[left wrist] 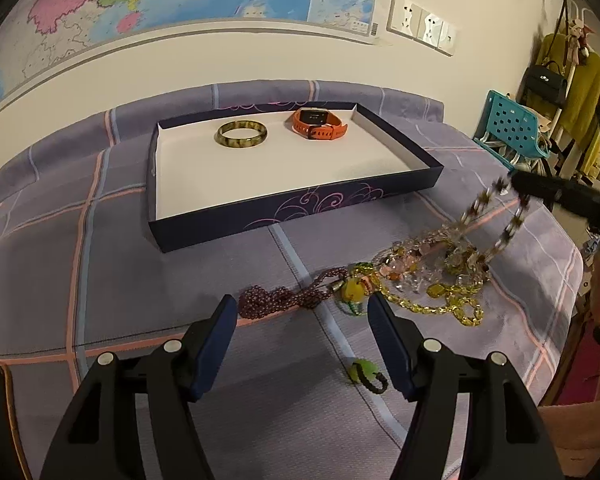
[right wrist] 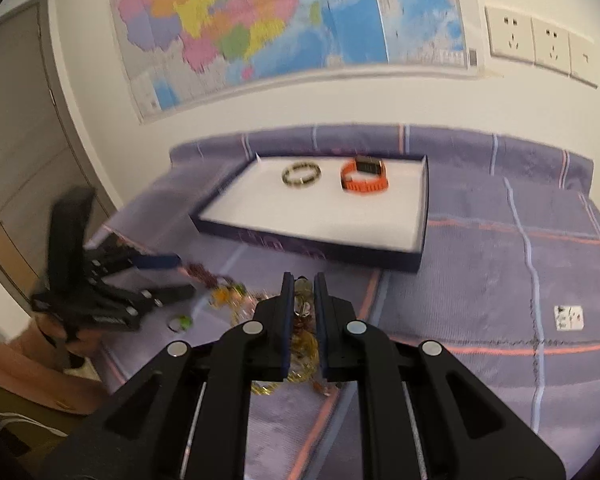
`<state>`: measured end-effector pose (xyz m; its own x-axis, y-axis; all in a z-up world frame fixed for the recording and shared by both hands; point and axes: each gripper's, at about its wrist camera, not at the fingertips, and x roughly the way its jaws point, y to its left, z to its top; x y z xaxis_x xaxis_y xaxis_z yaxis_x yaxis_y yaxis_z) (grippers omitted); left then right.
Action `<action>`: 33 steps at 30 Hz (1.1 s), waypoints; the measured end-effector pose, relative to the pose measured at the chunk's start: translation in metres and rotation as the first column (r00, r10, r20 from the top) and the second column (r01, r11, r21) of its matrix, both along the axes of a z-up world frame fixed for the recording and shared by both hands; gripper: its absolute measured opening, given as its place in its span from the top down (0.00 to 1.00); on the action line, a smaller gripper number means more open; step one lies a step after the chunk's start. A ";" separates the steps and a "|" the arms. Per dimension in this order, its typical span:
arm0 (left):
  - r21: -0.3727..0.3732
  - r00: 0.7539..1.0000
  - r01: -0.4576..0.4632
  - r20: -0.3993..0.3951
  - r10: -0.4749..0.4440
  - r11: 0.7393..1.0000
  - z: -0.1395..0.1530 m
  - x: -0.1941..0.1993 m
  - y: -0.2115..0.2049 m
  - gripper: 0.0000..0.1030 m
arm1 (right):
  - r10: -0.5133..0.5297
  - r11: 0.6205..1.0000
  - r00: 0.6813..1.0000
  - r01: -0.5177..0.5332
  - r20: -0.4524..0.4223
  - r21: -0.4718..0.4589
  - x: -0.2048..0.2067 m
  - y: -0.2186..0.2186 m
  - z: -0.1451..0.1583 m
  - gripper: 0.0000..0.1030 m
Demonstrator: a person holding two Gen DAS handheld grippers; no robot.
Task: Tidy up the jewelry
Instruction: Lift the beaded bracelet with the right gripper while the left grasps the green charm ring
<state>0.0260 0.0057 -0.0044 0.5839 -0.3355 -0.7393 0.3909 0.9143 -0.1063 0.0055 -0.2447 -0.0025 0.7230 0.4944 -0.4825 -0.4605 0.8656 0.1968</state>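
Observation:
A shallow dark-blue box [left wrist: 292, 216] with a white floor holds a mottled green bangle [left wrist: 242, 135] and an orange watch [left wrist: 319, 124]. In front of it on the purple checked cloth lies a tangled pile of necklaces [left wrist: 428, 276]: a dark purple bead string [left wrist: 276, 300], a yellow chain [left wrist: 440, 308] and clear and pink beads. My left gripper [left wrist: 302, 300] is open just short of the purple string. My right gripper [right wrist: 304, 280] is shut on a brown-and-clear bead chain [left wrist: 476, 208], which hangs from it down to the pile. The box [right wrist: 300, 248] lies beyond it.
A small green bead charm [left wrist: 364, 372] lies alone between my left fingers and the pile. The cloth's right edge drops off near a teal chair [left wrist: 508, 128] and a rack of clothes [left wrist: 580, 92]. A map covers the wall behind; a door [right wrist: 16, 152] stands at the left.

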 end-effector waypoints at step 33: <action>0.034 0.986 0.158 -0.052 -0.156 0.987 -0.017 -0.034 -0.020 0.83 | 0.006 0.999 1.000 -0.006 -0.012 0.035 0.003 0.004 0.005 0.90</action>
<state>-0.0077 -0.0145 -0.0212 0.4891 -0.3914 -0.7795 0.5251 0.8457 -0.0952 0.0081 -0.2402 0.0021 0.7142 0.5154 -0.4735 -0.4628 0.8553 0.2330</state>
